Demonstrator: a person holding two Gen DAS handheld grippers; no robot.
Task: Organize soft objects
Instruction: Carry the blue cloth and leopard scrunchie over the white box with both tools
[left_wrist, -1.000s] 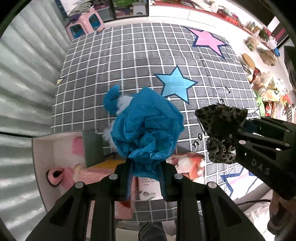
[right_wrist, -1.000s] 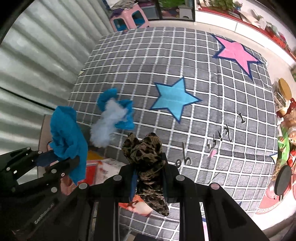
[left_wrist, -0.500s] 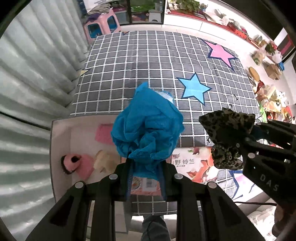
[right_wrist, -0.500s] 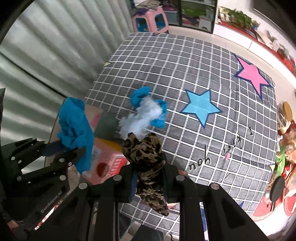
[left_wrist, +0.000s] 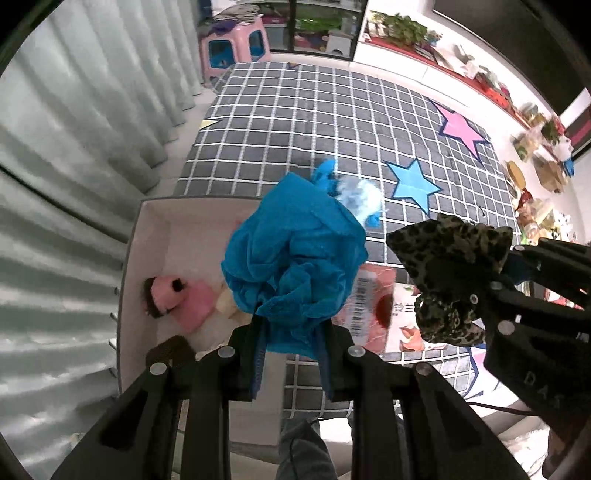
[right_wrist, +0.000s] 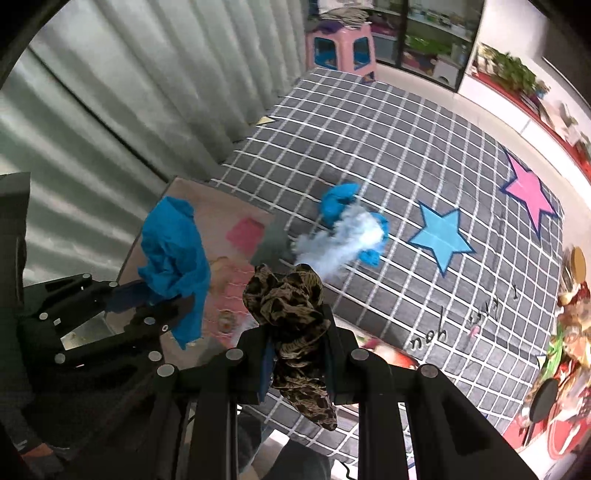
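My left gripper (left_wrist: 291, 343) is shut on a crumpled blue cloth (left_wrist: 291, 258) and holds it in the air over the right part of an open white box (left_wrist: 147, 236). The cloth also shows in the right wrist view (right_wrist: 173, 258). My right gripper (right_wrist: 295, 347) is shut on a leopard-print cloth (right_wrist: 291, 317), held up to the right of the left gripper; it also shows in the left wrist view (left_wrist: 447, 273). A blue and white fluffy toy (right_wrist: 347, 232) lies on the grid rug beyond the box. Inside the box lie a pink soft toy (left_wrist: 177, 299) and a beige piece (left_wrist: 227, 304).
The grey grid rug (right_wrist: 406, 147) with blue and pink stars stretches ahead. A printed red and white box flap (left_wrist: 373, 299) lies to the right of the box. Grey curtains (left_wrist: 55, 166) hang on the left. A pink stool (right_wrist: 340, 48) stands far back. Clutter lines the right wall.
Both grippers have moved back and to the left with their cloths. The white box has come more fully into view under the blue cloth. The fluffy toy has not moved.
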